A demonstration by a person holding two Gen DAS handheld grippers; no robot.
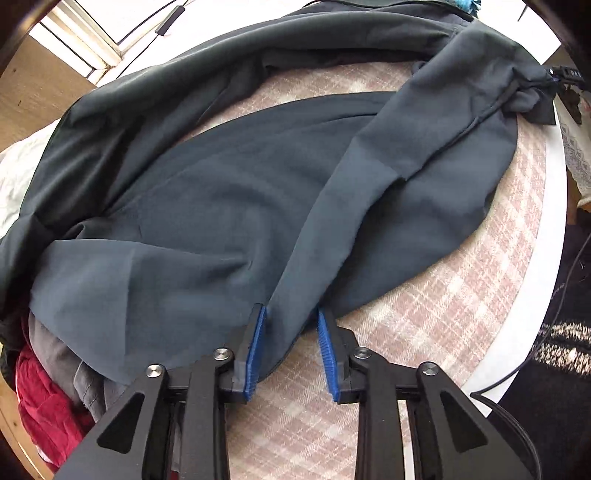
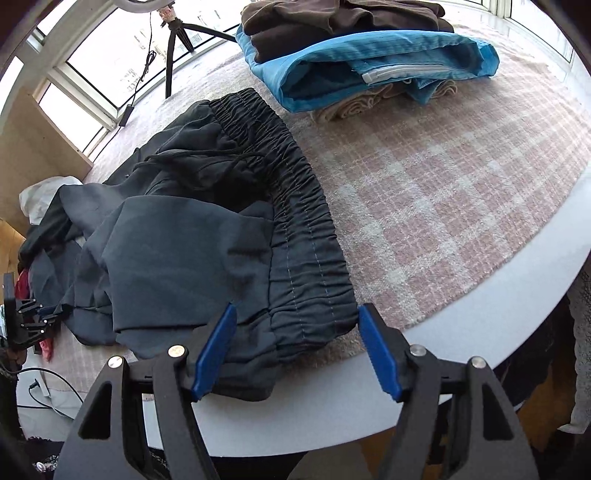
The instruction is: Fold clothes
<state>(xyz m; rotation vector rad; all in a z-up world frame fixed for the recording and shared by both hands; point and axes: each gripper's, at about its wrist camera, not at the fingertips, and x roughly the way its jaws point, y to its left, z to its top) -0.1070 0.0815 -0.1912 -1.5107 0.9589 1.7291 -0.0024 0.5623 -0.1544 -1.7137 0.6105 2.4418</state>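
Dark grey trousers (image 1: 221, 203) lie spread over the pink checked cloth (image 1: 461, 295) of a round table. In the left wrist view my left gripper (image 1: 291, 310) points down at a folded leg near the table's edge. Its blue pads (image 1: 256, 347) stand apart with that fold lying loose between them. In the right wrist view the elastic waistband (image 2: 295, 221) runs toward my right gripper (image 2: 297, 308). This gripper is open, and the waistband's near corner sits between its fingers (image 2: 376, 350) without being pinched. The left gripper (image 2: 33, 321) shows small at the far left.
A folded stack stands at the back: a blue garment (image 2: 369, 62), brown clothing (image 2: 332, 22) and a beige towel (image 2: 347, 109). Red cloth (image 1: 48, 398) and grey cloth hang off the table's left side. The white table rim (image 2: 332, 406) lies close below my right gripper. A tripod (image 2: 177, 44) stands by the window.
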